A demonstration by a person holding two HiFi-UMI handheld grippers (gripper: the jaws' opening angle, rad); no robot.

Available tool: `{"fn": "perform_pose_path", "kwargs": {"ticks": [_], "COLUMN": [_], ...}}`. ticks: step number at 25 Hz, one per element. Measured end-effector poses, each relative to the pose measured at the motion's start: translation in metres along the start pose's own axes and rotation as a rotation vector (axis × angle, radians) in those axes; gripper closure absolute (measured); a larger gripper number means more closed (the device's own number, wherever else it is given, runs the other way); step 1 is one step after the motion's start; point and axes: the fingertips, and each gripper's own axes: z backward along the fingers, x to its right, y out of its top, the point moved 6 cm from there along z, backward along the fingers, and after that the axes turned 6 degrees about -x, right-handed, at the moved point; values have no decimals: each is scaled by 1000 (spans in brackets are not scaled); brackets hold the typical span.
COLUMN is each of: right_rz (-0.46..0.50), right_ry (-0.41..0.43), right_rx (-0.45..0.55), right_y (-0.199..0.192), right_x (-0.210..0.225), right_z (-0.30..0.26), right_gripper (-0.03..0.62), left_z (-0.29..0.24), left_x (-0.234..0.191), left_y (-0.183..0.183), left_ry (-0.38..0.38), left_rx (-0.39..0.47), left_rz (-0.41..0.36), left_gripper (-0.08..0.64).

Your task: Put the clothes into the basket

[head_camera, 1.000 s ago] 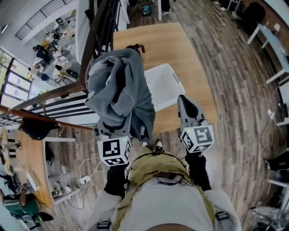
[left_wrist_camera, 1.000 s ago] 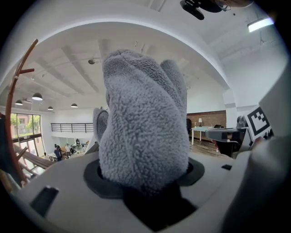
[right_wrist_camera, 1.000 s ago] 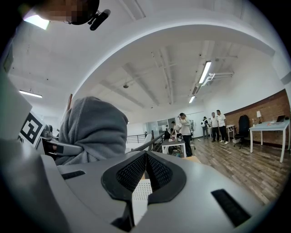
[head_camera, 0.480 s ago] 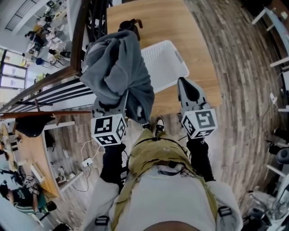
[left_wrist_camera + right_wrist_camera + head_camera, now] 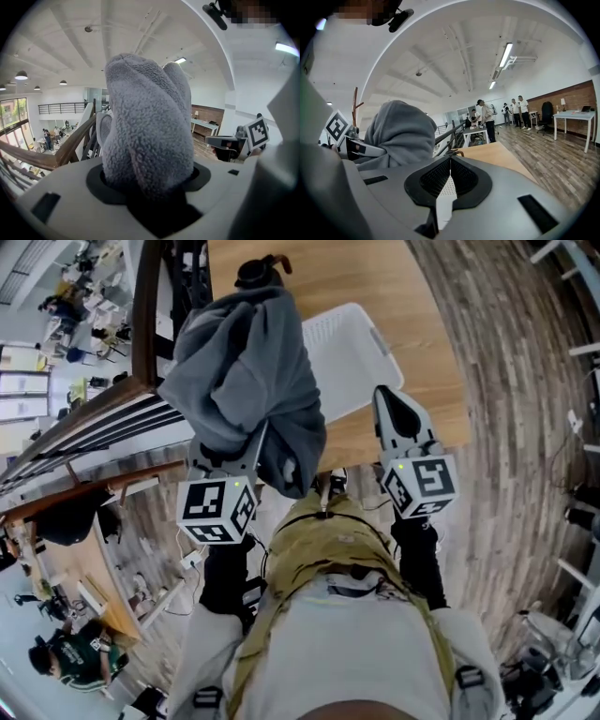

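Observation:
A bulky grey fleece garment (image 5: 244, 381) hangs bunched in my left gripper (image 5: 234, 457), which is shut on it; the cloth hides the fingertips. In the left gripper view the fleece (image 5: 147, 136) fills the space between the jaws of the left gripper (image 5: 150, 185). The garment overlaps the left edge of the white perforated basket (image 5: 370, 329), which stands on a wooden table (image 5: 375, 268). My right gripper (image 5: 392, 404) sits at the table's near edge, just right of the basket, shut and holding nothing. From the right gripper (image 5: 450, 161) the garment (image 5: 396, 131) shows at left.
A dark object with a brown handle (image 5: 258, 270) lies on the table beyond the garment. A wooden stair railing (image 5: 141, 334) runs along the left, with a lower floor past it. Several people (image 5: 487, 119) stand far off by tables.
Both grippers have moved forward and lower toward the table. The grey garment stays in the left gripper and now covers more of the basket's left side.

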Motion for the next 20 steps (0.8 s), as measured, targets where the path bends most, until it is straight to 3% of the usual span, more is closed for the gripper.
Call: {"fn": "perform_pose_path", "kwargs": {"ticks": [7,14,20], "right_rz": [-30,-33,-30], "right_ry": [-16,-54,-87], "right_rx": [-10,-37,-105], "right_y": [0,-3,-9], "right_x": [6,12,19], "right_z": [-23,-33,-44], "right_gripper": [571,571,571], "left_z": [-3,-46,-105], "left_x": [-17,-27,-15], "left_y": [28,38,33], "left_ry": [-133,-270,-400], "left_rx": [-57,-196,-334], "left_rz": [-72,-278,-410], "left_gripper": [276,276,275]}}
